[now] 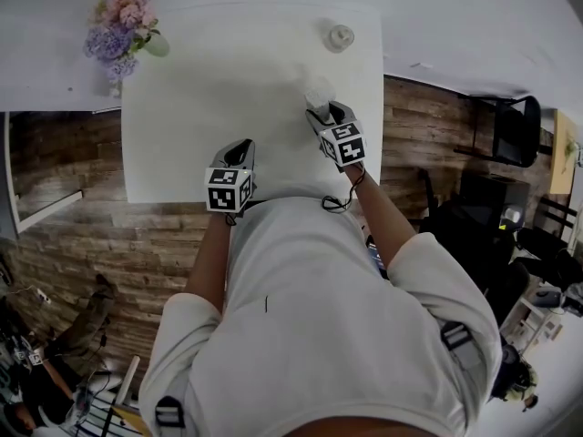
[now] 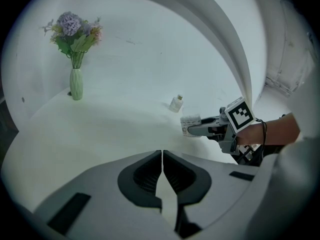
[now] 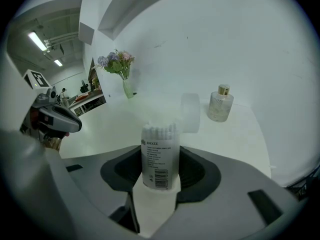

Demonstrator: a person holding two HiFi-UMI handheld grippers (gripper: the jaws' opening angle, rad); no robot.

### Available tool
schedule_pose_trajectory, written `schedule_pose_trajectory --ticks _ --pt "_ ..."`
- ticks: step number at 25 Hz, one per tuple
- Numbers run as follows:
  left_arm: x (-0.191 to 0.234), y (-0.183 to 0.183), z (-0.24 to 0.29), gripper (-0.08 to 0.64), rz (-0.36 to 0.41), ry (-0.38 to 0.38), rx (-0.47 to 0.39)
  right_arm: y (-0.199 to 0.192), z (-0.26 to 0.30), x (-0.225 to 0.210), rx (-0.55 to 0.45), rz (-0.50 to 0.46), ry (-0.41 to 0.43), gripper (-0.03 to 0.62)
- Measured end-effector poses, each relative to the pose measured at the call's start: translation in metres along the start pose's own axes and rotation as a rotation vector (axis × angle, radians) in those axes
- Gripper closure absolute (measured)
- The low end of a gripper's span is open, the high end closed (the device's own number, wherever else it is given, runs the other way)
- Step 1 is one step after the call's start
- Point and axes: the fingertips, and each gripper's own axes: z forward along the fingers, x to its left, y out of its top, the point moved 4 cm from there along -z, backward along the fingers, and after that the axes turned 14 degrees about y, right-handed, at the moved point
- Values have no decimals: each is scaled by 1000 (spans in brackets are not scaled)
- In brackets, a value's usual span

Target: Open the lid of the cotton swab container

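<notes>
- Clear plastic cotton swab container (image 3: pixel 160 156) sat upright, clamped in our right gripper (image 3: pixel 160 173) over the white table (image 1: pixel 228 80), with its lid (image 3: pixel 190 113) swung open alongside.
- Our left gripper (image 2: pixel 162 170) was closed and empty.

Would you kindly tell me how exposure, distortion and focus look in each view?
Head view: the white table is overexposed, so the cotton swab container almost melts into it. Left gripper view: fisheye curves straight lines, and the corners fall black. Right gripper view: the container's label is crisp; the flower vase behind looks soft.
</notes>
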Motion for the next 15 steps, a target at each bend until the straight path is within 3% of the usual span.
schedule_pose_trajectory --ticks 10,15 --pt "-8 0 8 534 37 -38 18 -10 -4 2 13 -3 -22 400" --pt "-14 -1 12 534 52 -60 23 -27 -5 0 40 62 -33 399"
